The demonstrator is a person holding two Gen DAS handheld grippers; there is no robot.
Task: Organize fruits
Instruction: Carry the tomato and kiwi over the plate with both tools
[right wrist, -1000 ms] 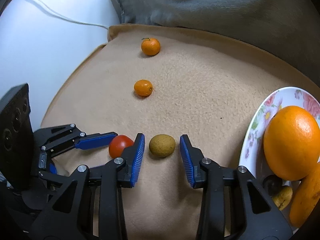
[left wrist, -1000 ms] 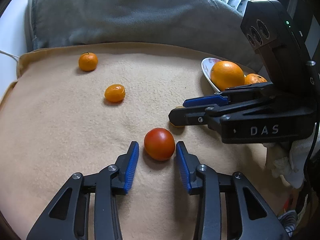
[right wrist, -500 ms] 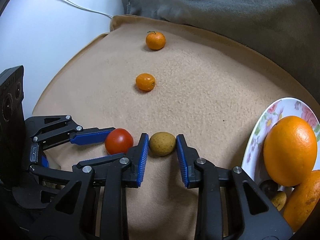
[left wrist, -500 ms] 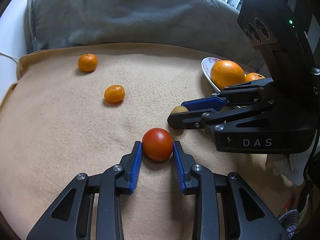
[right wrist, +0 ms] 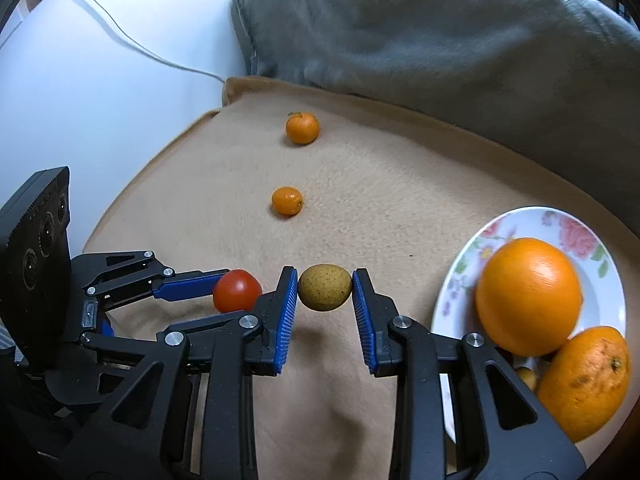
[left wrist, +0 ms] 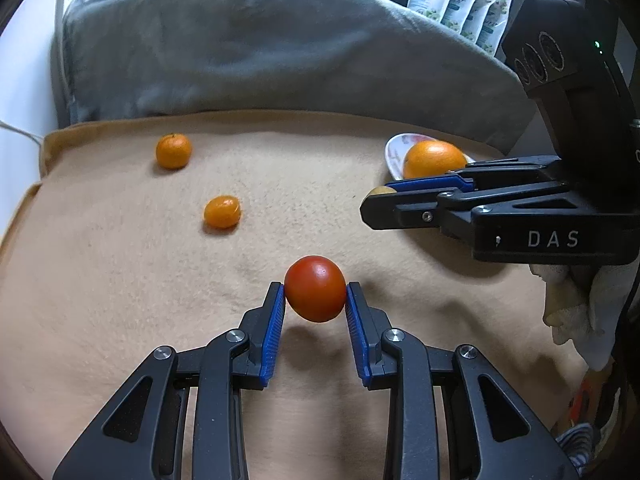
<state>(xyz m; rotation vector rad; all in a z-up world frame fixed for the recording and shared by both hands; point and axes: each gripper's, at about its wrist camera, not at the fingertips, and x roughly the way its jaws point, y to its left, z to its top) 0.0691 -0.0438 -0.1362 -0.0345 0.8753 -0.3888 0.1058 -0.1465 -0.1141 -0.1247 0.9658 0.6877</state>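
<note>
White "DAS" marks the right gripper (left wrist: 378, 200), pinching a yellow-brown fruit (right wrist: 325, 287); left gripper (left wrist: 315, 300) pinches tomato (left wrist: 315, 288).

Soft, even indoor light, no harsh glare. Faint shadows under the tomato (left wrist: 315, 289) and brown fruit (right wrist: 325, 287) between the fingers. Strong fisheye bending, dark vignette corners. Orange (right wrist: 528, 296) right of fingers slightly blurred.

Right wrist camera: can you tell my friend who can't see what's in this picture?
The right hand-held gripper pinches a small yellow-brown fruit above a tan blanket. Beside it, the left hand-held gripper grips a red tomato. Two small oranges lie farther off, and a flowered plate at right holds big oranges.
</note>
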